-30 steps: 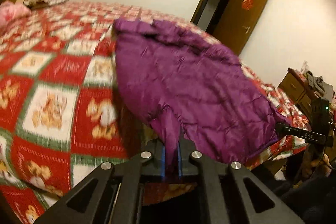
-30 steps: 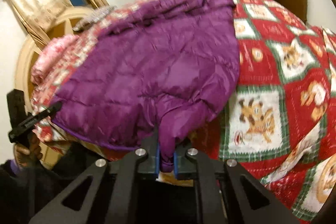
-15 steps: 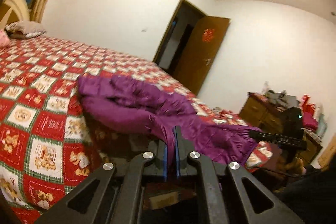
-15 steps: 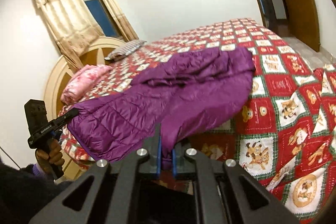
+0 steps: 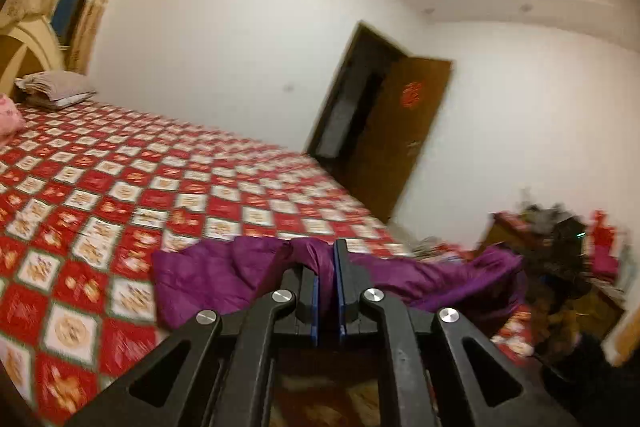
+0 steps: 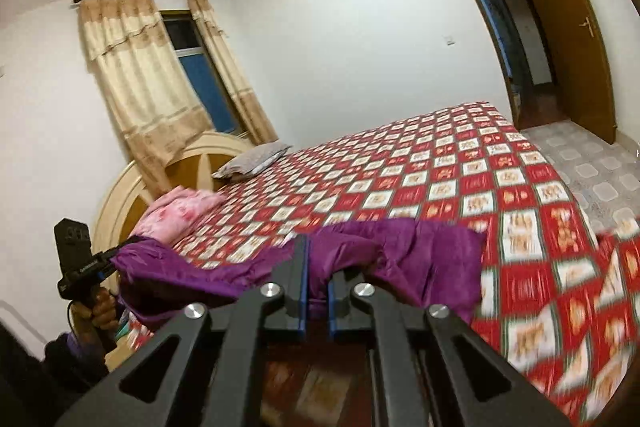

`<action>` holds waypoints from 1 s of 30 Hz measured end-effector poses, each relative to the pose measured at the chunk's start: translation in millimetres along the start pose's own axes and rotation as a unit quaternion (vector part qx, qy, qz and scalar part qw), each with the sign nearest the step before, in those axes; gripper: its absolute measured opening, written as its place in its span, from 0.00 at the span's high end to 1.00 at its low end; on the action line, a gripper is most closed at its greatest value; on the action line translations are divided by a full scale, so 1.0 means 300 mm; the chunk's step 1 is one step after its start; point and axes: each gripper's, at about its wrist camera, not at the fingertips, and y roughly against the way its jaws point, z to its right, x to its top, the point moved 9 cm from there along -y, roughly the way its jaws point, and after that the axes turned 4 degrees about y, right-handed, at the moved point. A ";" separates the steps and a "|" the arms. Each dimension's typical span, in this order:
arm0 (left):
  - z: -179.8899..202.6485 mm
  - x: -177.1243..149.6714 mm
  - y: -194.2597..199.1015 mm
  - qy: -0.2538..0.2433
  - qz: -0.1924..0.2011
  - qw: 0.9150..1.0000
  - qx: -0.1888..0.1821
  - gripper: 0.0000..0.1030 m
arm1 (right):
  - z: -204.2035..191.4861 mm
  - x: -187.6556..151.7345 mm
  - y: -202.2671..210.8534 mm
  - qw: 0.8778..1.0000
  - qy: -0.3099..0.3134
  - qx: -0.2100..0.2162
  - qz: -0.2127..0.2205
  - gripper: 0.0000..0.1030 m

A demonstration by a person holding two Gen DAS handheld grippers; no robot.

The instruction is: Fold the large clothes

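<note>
Left wrist view: the left gripper [image 5: 327, 263] pinches the purple jacket [image 5: 208, 275] between its fingers; the right gripper [image 6: 318, 267] pinches it likewise. Beyond the fingers, the slippery hem could slide free above the bed [image 5: 120, 163], spoiling the fold.

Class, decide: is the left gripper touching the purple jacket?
Touching. The left wrist view shows the left gripper with purple jacket fabric pinched between its closed blue pads.

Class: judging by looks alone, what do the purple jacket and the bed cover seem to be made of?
Purple jacket: probably thin synthetic shell fabric, nylon-like; slight sheen and soft crumpled folds where both grippers pinch it. Bed cover: printed woven cloth, likely cotton or a blend; matt, lying flat, with red and white checks.
</note>
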 end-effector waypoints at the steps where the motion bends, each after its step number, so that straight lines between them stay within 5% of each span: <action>1: -0.027 0.017 -0.072 0.006 -0.011 1.000 0.015 0.93 | 0.036 0.028 -0.048 1.000 -0.008 -0.004 -0.004 0.90; 11: -0.330 -0.025 -0.618 0.047 -0.094 0.982 0.154 0.93 | 0.375 0.040 -0.569 0.991 -0.032 -0.102 -0.078 0.90; 15: -0.449 -0.098 -0.763 0.074 -0.139 0.968 0.194 0.93 | 0.511 -0.040 -0.731 0.983 -0.051 -0.137 -0.112 0.90; 19: -0.571 -0.213 -0.921 0.126 -0.220 0.940 0.227 0.93 | 0.610 -0.117 -0.854 0.972 -0.063 -0.174 -0.143 0.86; 21: -0.593 -0.244 -0.963 0.145 -0.234 0.935 0.225 0.93 | 0.645 -0.149 -0.899 0.968 -0.068 -0.185 -0.156 0.81; 24: -0.599 -0.255 -1.008 0.145 -0.231 0.936 0.221 0.92 | 0.696 -0.201 -0.961 0.962 -0.076 -0.194 -0.175 0.76; 30: -0.568 -0.267 -1.049 0.053 -0.192 0.944 0.262 0.92 | 0.760 -0.265 -1.015 0.961 -0.125 -0.168 -0.181 0.76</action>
